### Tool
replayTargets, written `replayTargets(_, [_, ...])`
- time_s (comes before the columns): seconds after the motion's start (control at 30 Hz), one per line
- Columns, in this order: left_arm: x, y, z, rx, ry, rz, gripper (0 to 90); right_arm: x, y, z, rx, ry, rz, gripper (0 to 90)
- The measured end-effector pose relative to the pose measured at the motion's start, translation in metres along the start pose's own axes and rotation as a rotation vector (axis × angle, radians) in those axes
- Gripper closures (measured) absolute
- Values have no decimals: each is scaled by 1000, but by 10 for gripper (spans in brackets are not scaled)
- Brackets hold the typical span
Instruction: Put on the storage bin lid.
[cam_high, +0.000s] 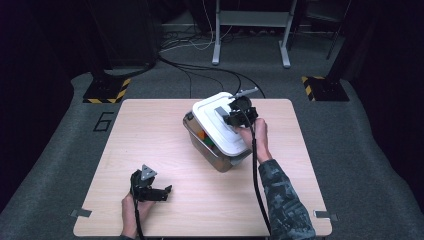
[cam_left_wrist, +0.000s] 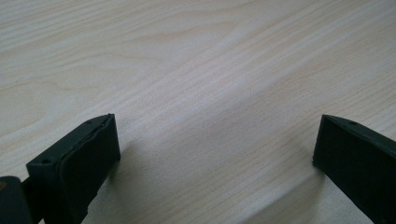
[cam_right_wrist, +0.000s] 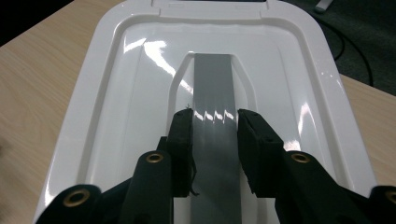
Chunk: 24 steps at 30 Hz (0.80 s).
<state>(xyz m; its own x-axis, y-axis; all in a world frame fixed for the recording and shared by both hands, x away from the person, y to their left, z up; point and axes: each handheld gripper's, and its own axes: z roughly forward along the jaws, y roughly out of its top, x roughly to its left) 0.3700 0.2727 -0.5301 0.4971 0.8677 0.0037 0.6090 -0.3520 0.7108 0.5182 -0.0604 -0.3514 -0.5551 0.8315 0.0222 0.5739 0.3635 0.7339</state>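
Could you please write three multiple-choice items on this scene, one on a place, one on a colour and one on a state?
1. Where does the left gripper rest?
A. on the lid
B. on the bare table near the front edge
C. inside the box

2. What colour is the lid?
A. white
B. red
C. black

3. How is the right gripper?
A. wide open above the table
B. shut on the lid's grey handle
C. shut on a cable

Key:
1 B, the high view shows it on the table, apart from the box.
2 A, glossy white in both views.
3 B, its jaws clamp the grey handle.
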Motion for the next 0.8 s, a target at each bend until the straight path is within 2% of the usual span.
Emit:
replayTargets(0.27, [0,0,0,-1,1,1,2,17,0,19,38,8,-25,665])
replayTargets(0.3, [0,0,0,-1,1,1,2,19,0,21,39,0,-45,664])
replayTargets(0.43, [0,0,0,-1,1,2,2,26,1,26,53,-5,-63,665])
replayTargets(0.63, [0,0,0,-2,0,0,2,29,0,33,64,-8,-89,665])
replayTargets(0.67, [0,0,0,-2,-1,-1,2,28,-1,33,67,-12,-105,665])
replayTargets(0.7, [0,0,0,-2,-1,-1,2,29,-2,34,67,-8,-87,664])
replayTargets(0.8, [0,0,0,-2,-1,-1,2,28,-3,34,71,0,-93,664])
